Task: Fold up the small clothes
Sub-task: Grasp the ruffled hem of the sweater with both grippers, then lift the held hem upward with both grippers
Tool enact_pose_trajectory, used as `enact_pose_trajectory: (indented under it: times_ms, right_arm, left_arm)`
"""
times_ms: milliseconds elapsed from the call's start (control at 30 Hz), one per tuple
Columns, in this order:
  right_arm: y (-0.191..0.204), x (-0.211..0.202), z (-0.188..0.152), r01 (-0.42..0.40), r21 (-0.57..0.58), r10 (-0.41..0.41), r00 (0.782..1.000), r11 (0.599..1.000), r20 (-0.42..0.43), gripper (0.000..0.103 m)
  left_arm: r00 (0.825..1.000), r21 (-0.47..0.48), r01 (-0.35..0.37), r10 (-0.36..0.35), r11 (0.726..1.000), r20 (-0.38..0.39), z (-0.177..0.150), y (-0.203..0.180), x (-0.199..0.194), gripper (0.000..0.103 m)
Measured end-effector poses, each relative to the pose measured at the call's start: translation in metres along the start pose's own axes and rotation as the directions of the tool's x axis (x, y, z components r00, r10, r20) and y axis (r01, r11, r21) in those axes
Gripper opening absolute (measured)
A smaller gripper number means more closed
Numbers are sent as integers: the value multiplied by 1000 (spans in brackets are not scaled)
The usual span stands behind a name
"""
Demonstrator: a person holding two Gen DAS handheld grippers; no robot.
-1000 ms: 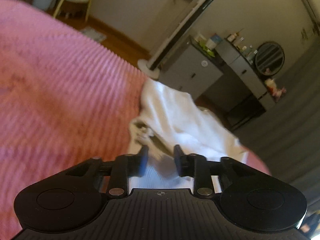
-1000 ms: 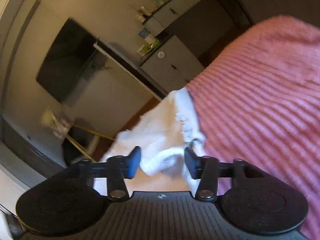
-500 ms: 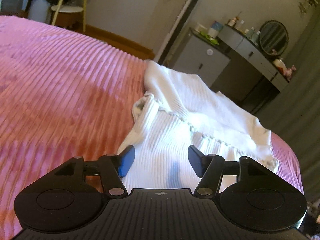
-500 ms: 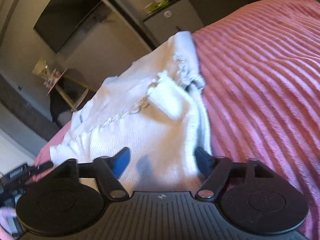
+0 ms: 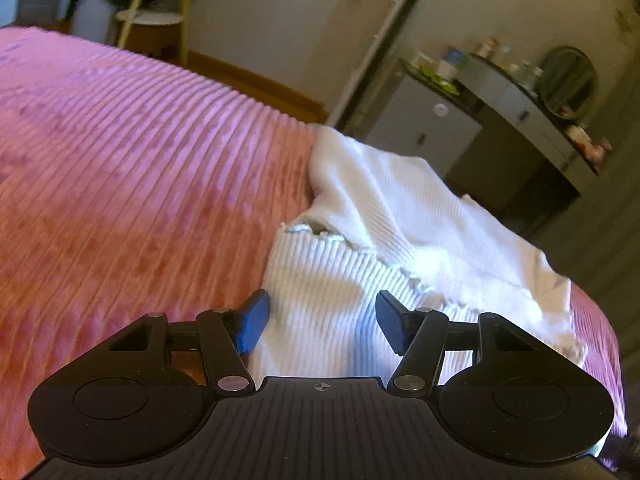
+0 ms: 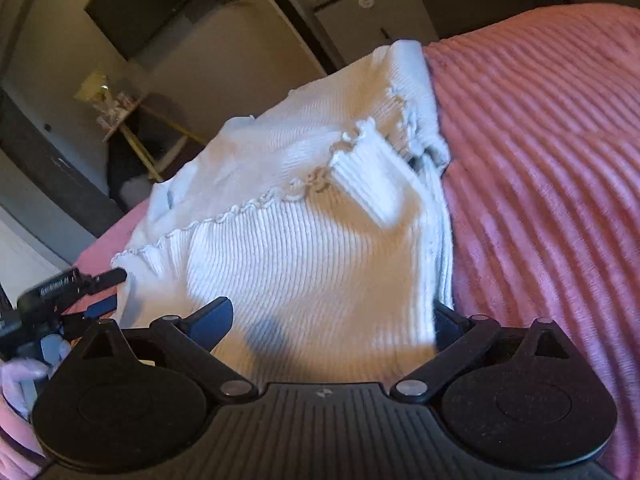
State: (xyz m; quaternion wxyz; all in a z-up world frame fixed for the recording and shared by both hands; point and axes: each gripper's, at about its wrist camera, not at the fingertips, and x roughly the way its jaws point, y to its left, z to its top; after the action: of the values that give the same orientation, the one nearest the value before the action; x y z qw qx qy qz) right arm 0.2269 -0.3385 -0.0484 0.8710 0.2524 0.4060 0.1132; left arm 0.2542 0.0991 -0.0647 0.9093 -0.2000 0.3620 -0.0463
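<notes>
A small white ribbed knit garment with a frilled hem lies folded over itself on a pink ribbed blanket. It also shows in the right wrist view. My left gripper is open, its jaws wide above the near edge of the garment, holding nothing. My right gripper is open over the garment's near fold, holding nothing. The left gripper also shows in the right wrist view at the garment's left edge.
The blanket spreads wide to one side of the garment. Beyond the bed are grey cabinets, a round mirror, a small round table and a dark wall screen.
Both grippers have opened and let go of the garment, which was held lifted a second ago and now lies folded on the blanket. Both have drawn back a little.
</notes>
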Motion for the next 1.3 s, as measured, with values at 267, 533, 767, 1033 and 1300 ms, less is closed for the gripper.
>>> enact_pose_trajectory:
  times_ms: [267,533,767,1033,1300]
  right_arm:
    - [1,-12,20,124,-85,-115,988,989,102,55]
    - [-1,18,35,118,-141,-108,991,983,80,28]
    - [0,17,35,94,-163,-84,994,982,68,16]
    - [-3,21,43,95,-136,-88,994,986,57,30]
    - [15,5,36,96,-182,-75,990,979,120,10]
  left_arm:
    - [991,-47,129,-131,990,-31,10,18,9,60]
    - [995,60,90,-88,994,-42,6,6,19,43]
    - [994,47,99,-98,994,-41,7,10,21,30]
    - [993,33,106,-105,994,-50,7,10,21,38]
    - [993,24,111,-110,994,-35,10,9,12,20]
